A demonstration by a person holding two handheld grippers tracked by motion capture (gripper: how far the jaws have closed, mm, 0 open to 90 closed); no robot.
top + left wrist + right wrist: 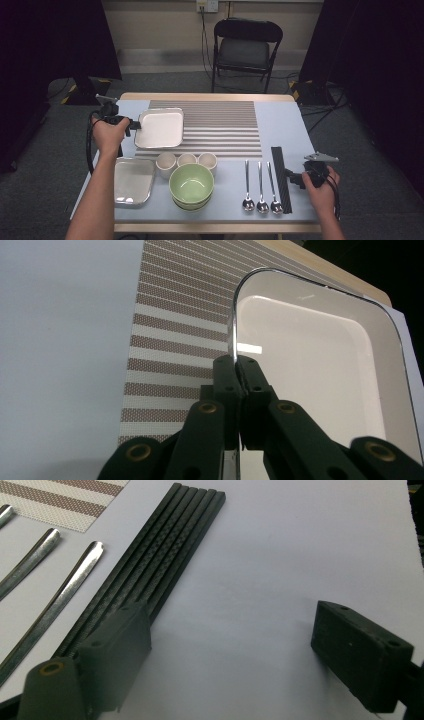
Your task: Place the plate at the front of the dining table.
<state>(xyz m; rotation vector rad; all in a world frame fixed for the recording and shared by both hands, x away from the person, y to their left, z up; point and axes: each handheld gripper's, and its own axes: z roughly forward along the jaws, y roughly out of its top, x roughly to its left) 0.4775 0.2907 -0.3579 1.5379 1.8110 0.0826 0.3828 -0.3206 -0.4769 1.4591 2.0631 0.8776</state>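
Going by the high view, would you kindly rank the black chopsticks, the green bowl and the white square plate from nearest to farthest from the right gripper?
1. Black chopsticks: just left of the right gripper.
2. Green bowl: front centre of the table.
3. White square plate: far left, on the striped mat.

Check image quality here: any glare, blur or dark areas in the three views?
High view: table evenly lit, surroundings fall into darkness, picture slightly soft. Left gripper view: a bright glare patch on the white tray beside the left gripper clamped on its rim; near jaws slightly blurred. Right gripper view: the right gripper's jaws out of focus, chopsticks sharper, soft shadows.
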